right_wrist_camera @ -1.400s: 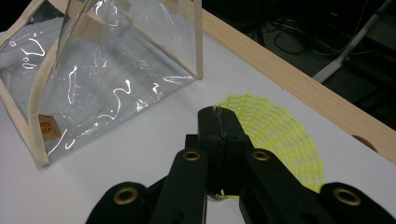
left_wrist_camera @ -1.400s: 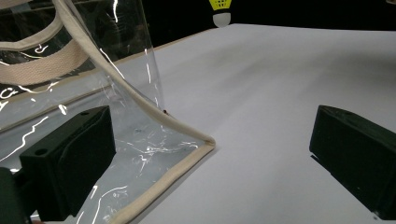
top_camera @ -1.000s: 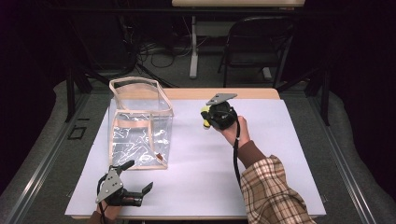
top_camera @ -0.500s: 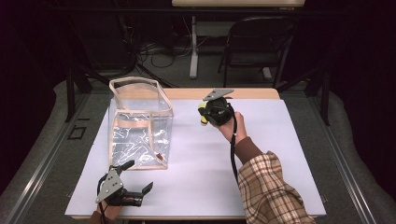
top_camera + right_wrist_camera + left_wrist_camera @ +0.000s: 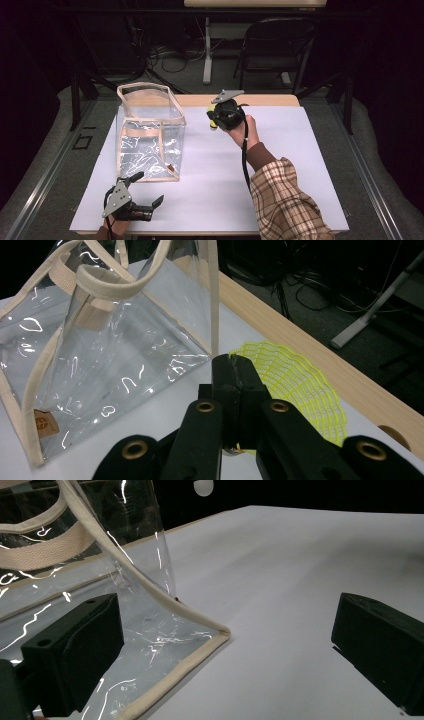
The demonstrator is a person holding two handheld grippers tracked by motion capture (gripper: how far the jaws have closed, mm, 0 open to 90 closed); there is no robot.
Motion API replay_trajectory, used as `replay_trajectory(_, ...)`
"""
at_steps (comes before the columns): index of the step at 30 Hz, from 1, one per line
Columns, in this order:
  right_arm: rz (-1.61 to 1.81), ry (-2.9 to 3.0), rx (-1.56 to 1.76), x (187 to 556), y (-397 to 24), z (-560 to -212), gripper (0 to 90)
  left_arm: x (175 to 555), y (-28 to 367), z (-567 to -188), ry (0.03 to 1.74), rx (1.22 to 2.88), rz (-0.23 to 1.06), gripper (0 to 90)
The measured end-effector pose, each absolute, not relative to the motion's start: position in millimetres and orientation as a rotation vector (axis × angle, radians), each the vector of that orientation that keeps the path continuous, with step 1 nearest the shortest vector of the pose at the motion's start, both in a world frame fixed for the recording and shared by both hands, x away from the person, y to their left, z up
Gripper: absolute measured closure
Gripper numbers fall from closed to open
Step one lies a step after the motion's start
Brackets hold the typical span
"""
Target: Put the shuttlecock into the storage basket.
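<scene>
The right tool [image 5: 216, 119], closed on a yellow mesh piece [image 5: 295, 382], was held above the worktop [image 5: 280, 165] just right of the clear bag [image 5: 149, 131], whose open top faced up, while the left tool [image 5: 145, 202] waited wide open and empty at the bag's near corner

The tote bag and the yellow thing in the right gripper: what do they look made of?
Tote bag: clear glossy plastic, judging by bright creased highlights, with beige woven-looking trim and handles. Yellow thing: a fine open mesh, probably plastic; the right gripper is shut on its edge.
</scene>
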State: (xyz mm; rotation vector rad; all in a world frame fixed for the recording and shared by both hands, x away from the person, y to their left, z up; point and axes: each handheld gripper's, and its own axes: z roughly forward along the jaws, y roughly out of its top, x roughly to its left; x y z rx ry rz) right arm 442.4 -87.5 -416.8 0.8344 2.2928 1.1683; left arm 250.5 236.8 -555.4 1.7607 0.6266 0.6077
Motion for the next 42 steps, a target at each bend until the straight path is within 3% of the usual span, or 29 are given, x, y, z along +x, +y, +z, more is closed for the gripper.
replay_trajectory(42,1.125,2.326,0.786,459.9,-65.7,-393.1,90.0,250.5,237.5,-555.1,0.628,1.757,0.608,0.2)
